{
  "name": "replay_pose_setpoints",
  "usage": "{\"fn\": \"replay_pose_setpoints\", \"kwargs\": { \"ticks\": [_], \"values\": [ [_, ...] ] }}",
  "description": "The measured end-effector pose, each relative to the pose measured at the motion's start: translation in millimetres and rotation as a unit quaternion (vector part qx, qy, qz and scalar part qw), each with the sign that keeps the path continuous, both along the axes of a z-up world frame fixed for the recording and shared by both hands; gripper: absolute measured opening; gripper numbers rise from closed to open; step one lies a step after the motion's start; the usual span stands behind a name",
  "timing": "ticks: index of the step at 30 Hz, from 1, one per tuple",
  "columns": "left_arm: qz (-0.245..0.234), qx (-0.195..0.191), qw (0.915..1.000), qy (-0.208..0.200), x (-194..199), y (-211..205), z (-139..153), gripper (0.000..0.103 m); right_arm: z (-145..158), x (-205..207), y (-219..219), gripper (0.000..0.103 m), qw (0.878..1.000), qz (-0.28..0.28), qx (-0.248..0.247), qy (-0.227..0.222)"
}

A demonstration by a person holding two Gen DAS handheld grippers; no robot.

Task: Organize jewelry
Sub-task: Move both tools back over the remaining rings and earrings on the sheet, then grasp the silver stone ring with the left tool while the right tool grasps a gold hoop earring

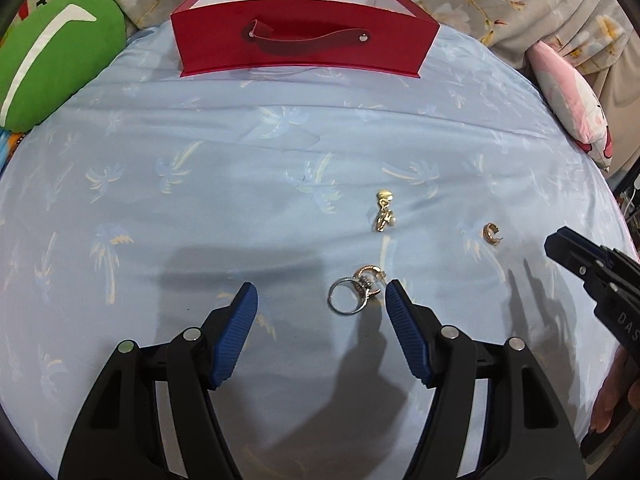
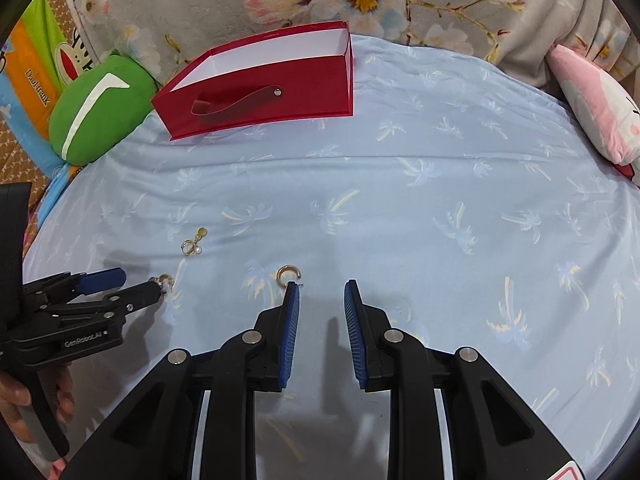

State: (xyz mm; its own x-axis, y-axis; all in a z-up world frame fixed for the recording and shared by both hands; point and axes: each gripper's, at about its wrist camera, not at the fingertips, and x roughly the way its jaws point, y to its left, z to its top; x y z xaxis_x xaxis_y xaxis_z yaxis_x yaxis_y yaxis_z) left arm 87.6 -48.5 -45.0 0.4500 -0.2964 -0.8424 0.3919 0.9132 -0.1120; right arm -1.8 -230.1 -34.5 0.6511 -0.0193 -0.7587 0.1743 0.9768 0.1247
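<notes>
left gripper (image 1: 322, 300) jaws wide, nothing held, straddling silver ring (image 1: 346, 298). right gripper (image 2: 322, 294) jaws narrow, empty, beside gold hoop (image 2: 286, 274). charm pendant (image 1: 383, 210) loose on blue sheet (image 1: 200, 160). red box (image 1: 304, 46) far side, interior looks empty; task barely begun.

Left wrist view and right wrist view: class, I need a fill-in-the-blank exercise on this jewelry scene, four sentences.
1. The open box with a strap handle is coloured ____.
2. The silver ring lies between the ____ gripper fingertips.
3. The jewelry rests on a blue sheet printed with ____ trees.
4. The cushion left of the box is ____.

Missing words: red; left; palm; green
</notes>
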Motion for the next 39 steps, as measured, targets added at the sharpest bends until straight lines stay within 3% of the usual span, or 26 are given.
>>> {"fn": "replay_pose_setpoints", "kwargs": {
  "ticks": [5,10,24,26,39],
  "values": [
    [-0.01,0.008,0.9996,-0.025,-6,-4,-1,0.043,-2,-1,4,0.023,1.0,0.006,0.005,0.001],
    [-0.025,-0.019,0.9992,-0.024,-8,-3,-1,0.022,-2,-1,5,0.023,1.0,0.007,0.009,-0.001],
    [-0.028,-0.043,0.9981,-0.035,-29,13,23,0.021,-6,4,7,0.023,1.0,0.017,0.013,0.005],
    [-0.023,-0.047,0.998,-0.037,-31,19,27,0.021,-9,9,9,0.029,1.0,0.019,0.012,0.008],
    [0.017,-0.032,0.9989,-0.03,-21,44,24,0.021,-25,39,20,0.033,0.999,0.025,-0.007,0.02]
  ]
}}
